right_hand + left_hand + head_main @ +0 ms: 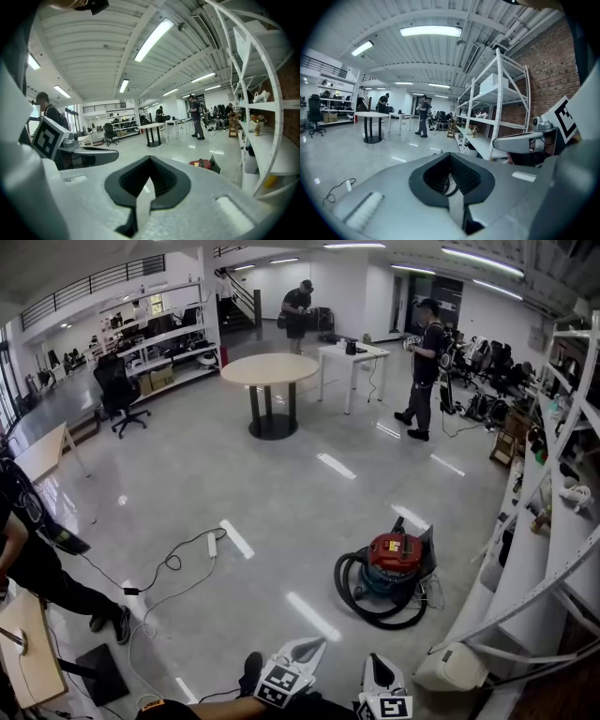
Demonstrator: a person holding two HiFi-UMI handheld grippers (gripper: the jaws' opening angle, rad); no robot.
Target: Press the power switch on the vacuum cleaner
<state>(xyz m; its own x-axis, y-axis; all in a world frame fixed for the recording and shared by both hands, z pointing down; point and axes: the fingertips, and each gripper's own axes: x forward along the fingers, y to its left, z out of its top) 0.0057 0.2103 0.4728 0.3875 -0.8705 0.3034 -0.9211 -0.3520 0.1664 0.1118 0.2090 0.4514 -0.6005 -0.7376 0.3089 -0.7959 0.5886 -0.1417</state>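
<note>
- There's a round table [270, 369] mid-floor on a dark pedestal, with a white table [353, 354] near it, farther back to the right.
- A standing person [427, 367] is near the white table, and a second person [298, 310] is farther back.
- A black office chair [120, 390] sits at the left, in front of the wall shelves [159, 338].
- On the glossy floor lies a power strip [212, 545], its cable [169, 563] looping off to the left.
- A white shelving rack [553, 549] runs down the right side.
- At the left edge, a person in dark clothes [33, 559] is beside a wooden desk [33, 662].

Open floor [281, 512] left of the vacuum cleaner [396, 557]; shelving [525, 568] crowds its right; hose [380, 619] loops in front.
</note>
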